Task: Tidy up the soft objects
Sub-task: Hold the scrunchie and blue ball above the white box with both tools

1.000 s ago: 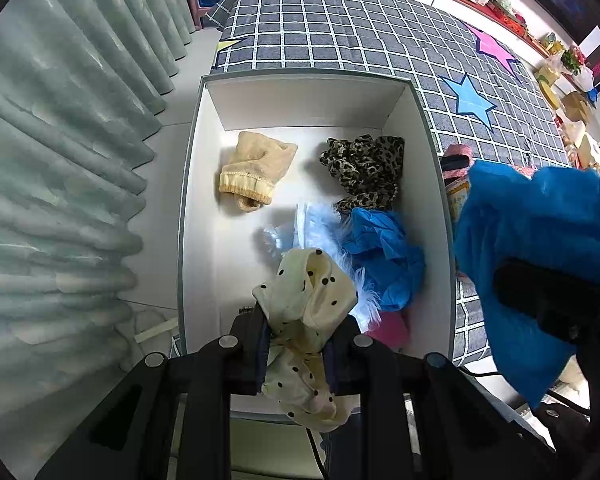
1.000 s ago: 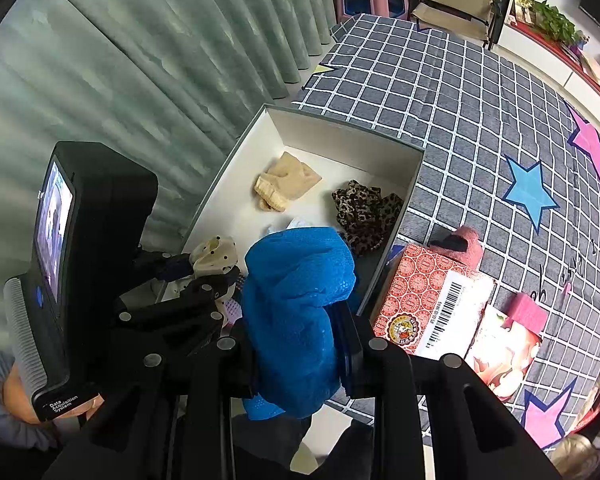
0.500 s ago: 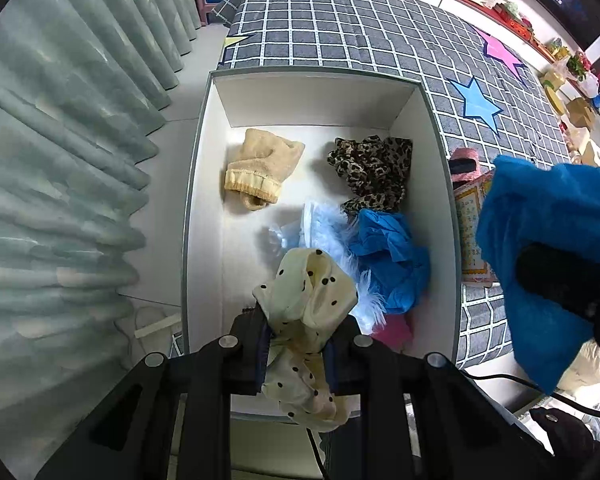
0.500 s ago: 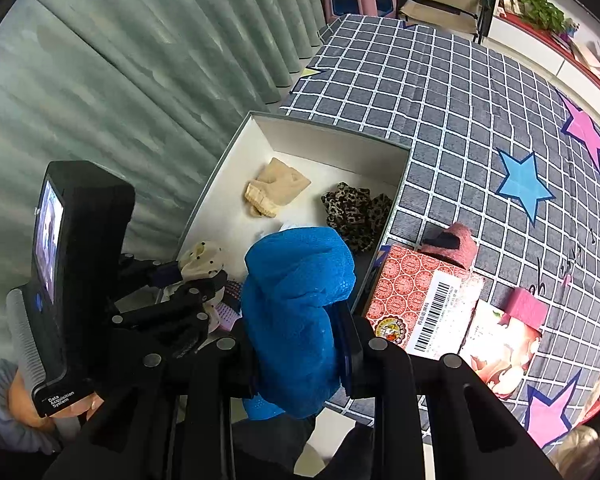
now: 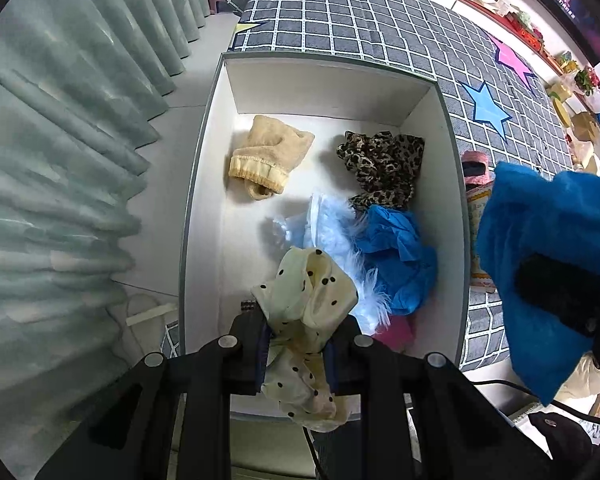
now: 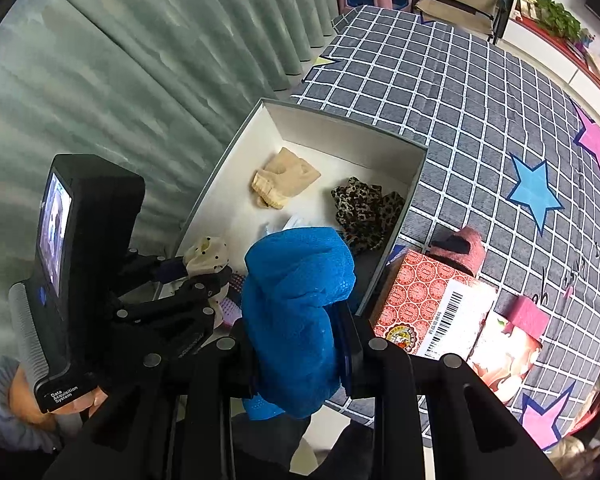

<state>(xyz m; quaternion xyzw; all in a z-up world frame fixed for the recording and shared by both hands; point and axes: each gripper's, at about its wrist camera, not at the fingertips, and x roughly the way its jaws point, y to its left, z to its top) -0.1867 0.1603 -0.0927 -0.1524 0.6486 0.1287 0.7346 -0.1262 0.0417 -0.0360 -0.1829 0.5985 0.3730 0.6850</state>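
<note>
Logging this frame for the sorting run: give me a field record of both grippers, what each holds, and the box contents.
left gripper: shut on cream polka-dot fabric piece, above the box's near end
right gripper: shut on bright blue fuzzy cloth, at the box's near right corner
container: white open-top cardboard box on the grey checked mat
inside box: beige knitted sock; leopard-print cloth; pale blue fluffy item; crumpled blue cloth; pink item
beside box: red patterned carton

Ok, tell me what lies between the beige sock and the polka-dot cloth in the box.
Left wrist view: mostly bare white box floor, with the pale blue fluffy piece edging in from the right, between the beige sock and the polka-dot cloth.
</note>
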